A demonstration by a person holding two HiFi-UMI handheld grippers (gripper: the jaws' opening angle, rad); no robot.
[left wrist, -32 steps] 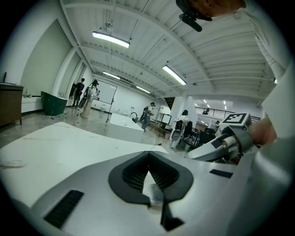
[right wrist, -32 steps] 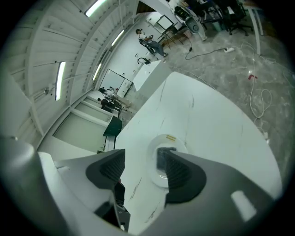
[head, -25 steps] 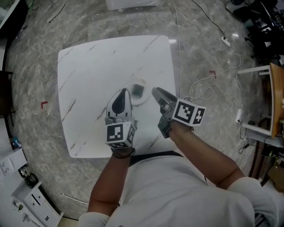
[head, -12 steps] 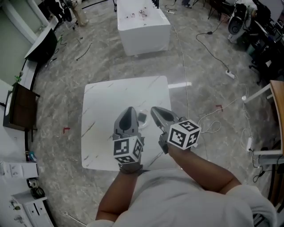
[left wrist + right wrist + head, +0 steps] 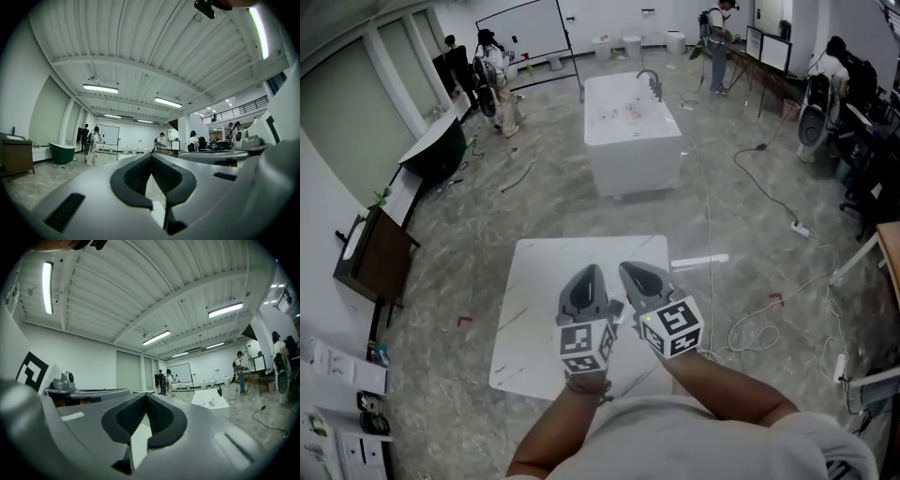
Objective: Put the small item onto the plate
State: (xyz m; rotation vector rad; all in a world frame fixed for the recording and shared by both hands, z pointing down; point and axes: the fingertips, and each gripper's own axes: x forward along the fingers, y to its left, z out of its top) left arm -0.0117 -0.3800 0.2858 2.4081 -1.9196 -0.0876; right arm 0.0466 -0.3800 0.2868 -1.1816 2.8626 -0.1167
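Both grippers are held up level, side by side, above the white marble-look table (image 5: 534, 309). In the head view my left gripper (image 5: 587, 274) and my right gripper (image 5: 633, 272) cover the middle of the table, so the plate and the small item are hidden behind them. In the left gripper view the left gripper (image 5: 151, 155) is shut, its dark pads meeting at the tips with nothing between them. The right gripper view shows the right gripper (image 5: 146, 396) shut and empty too. Both gripper views look out across the room, not at the table.
A white tub-like unit (image 5: 633, 131) stands on the floor beyond the table. Cables and a power strip (image 5: 799, 228) lie on the floor at right. A dark cabinet (image 5: 370, 258) stands at left. Several people (image 5: 492, 66) are at the far end of the room.
Both grippers have risen from just above the table and drawn closer together. The right gripper has rolled. The head view has tipped up, and the plate is now covered.
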